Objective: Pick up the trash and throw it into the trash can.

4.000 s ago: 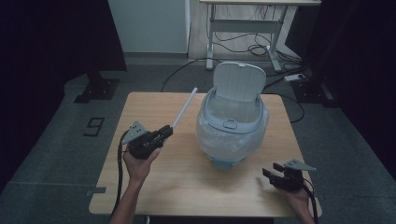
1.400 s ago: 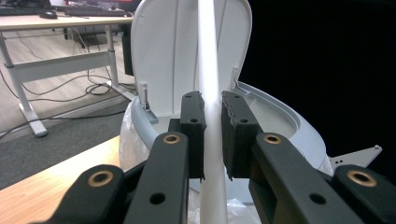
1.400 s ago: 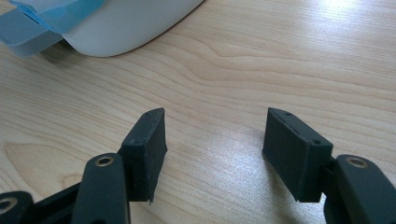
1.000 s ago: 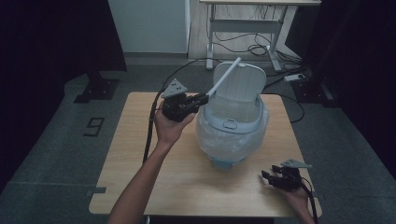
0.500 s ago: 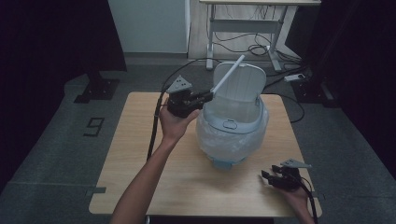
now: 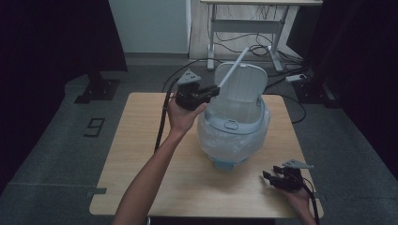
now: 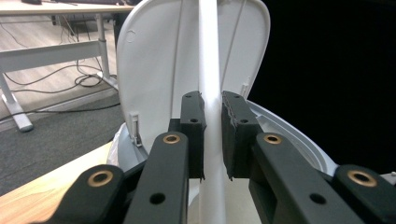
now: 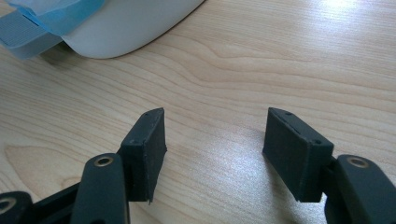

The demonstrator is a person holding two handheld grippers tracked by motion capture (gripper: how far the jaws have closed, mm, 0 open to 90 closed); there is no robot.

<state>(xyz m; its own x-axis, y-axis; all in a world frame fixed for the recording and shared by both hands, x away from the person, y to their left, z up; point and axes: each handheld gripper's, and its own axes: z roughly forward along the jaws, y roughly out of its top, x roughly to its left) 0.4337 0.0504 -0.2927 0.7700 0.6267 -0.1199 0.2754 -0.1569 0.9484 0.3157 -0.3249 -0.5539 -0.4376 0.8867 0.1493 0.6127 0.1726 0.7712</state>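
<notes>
A white bin (image 6: 233, 136) with a clear bag liner stands on the wooden table (image 6: 141, 173), its lid (image 6: 244, 86) raised upright. My left gripper (image 6: 212, 91) is held up at the bin's back left rim, shut on a long white stick (image 6: 233, 69) that slants up and to the right across the lid. In the left gripper view the stick (image 7: 208, 84) runs straight up between the pads (image 7: 236, 135), with the lid (image 7: 154, 70) just behind. My right gripper (image 6: 270, 178) rests near the table's front right corner, open, with bare wood between its fingers (image 8: 144, 149).
The bin's pale blue foot pedal (image 8: 28, 28) and base show at the top left of the right gripper view. Beyond the table stands a white desk frame (image 6: 244, 28) with cables on the floor. Dark curtains hang left and right.
My left hand has carried the stick from the table's left side up and right to the bin's back rim, drifting a little further right over the last second. The right gripper has stayed put.
</notes>
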